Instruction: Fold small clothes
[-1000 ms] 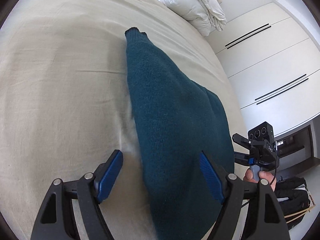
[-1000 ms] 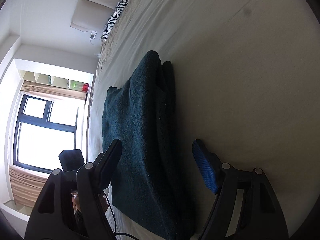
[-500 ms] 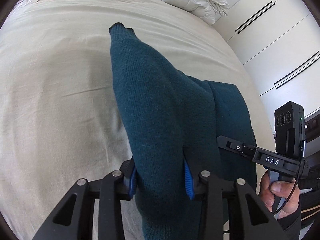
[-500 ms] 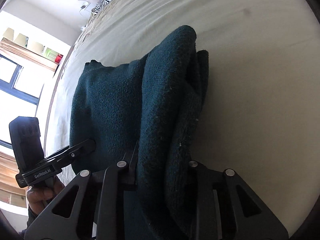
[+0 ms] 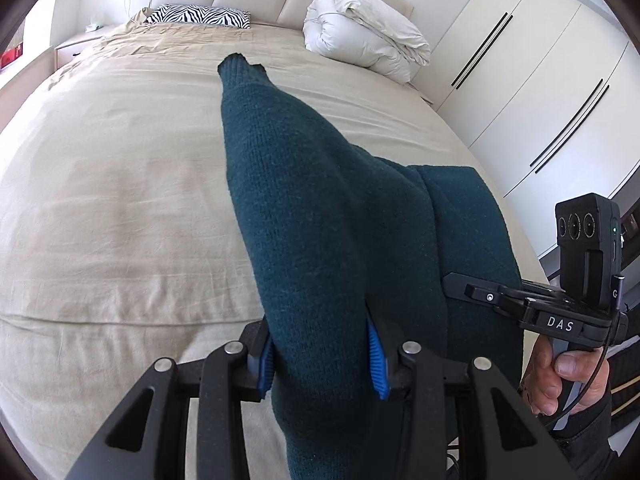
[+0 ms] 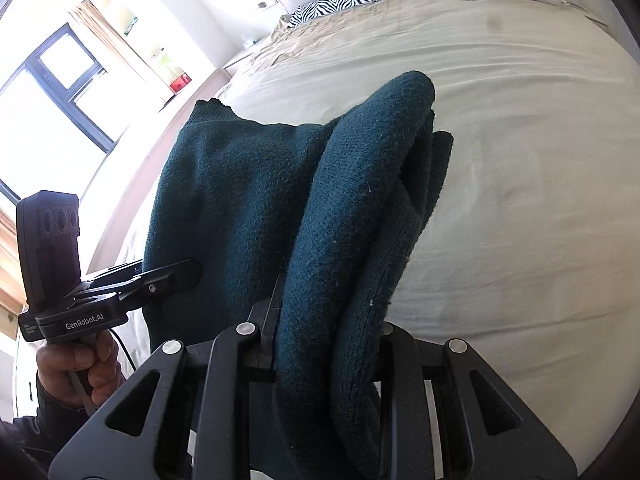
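A dark teal knit sweater (image 5: 320, 216) lies on the beige bed, its near edge raised. My left gripper (image 5: 322, 364) is shut on the near left part of it; the blue pads (image 5: 376, 356) pinch the knit. My right gripper (image 6: 326, 340) is shut on the near right part, a thick bunched fold (image 6: 360, 240); its fingertips are hidden by the fabric. The right gripper also shows in the left wrist view (image 5: 452, 282), and the left gripper in the right wrist view (image 6: 192, 272). The far end of the sweater (image 5: 240, 66) rests on the sheet.
The beige bed sheet (image 5: 100, 200) spreads around the sweater. A white rolled duvet (image 5: 364, 28) and a zebra pillow (image 5: 200, 14) lie by the headboard. White wardrobe doors (image 5: 540, 80) stand on the right, a window (image 6: 60, 80) on the left.
Both grippers went from open around the sweater's near edge to shut on it, and they have lifted that edge up from the bed.
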